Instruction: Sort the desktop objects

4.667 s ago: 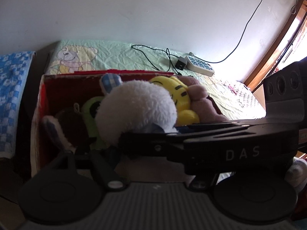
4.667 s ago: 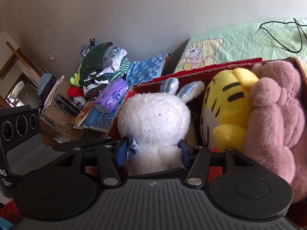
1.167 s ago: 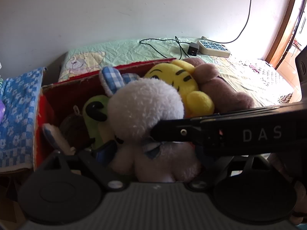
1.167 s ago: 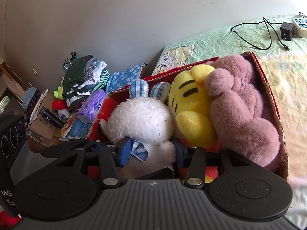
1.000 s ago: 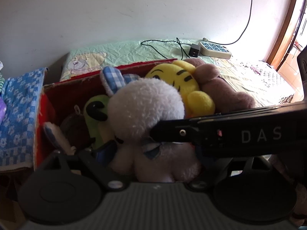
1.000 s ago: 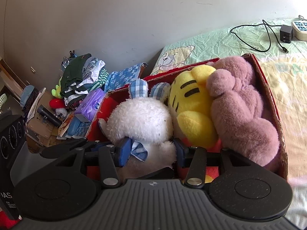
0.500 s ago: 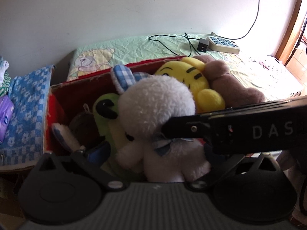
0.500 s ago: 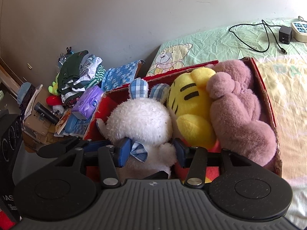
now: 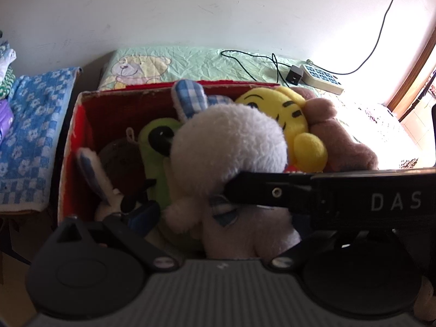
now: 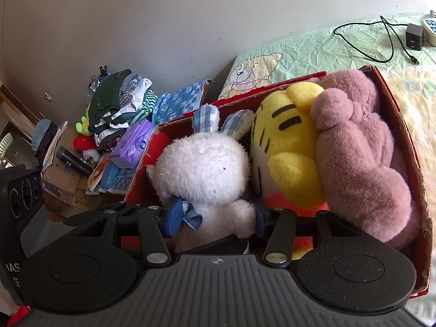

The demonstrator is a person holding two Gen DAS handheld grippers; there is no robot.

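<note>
R gripper [image 10: 215,222] is easing its jaws round white plush rabbit [image 10: 203,169], pads touching; L gripper [image 9: 218,218] gaping wide. Soft, light, squashy — grab at neck.

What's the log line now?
white bunny: in red box, between both grippers | left gripper: just opened wide | right gripper: just opening

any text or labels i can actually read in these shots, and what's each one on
"DAS": white letters on the black body of the right gripper, seen in the left wrist view.
"AS": a cut-off piece of the same lettering on the left gripper, at the right wrist view's left edge.
Round logo on the purple tissue pack: too small to read.
Small print under "AS": blurred, unreadable.
</note>
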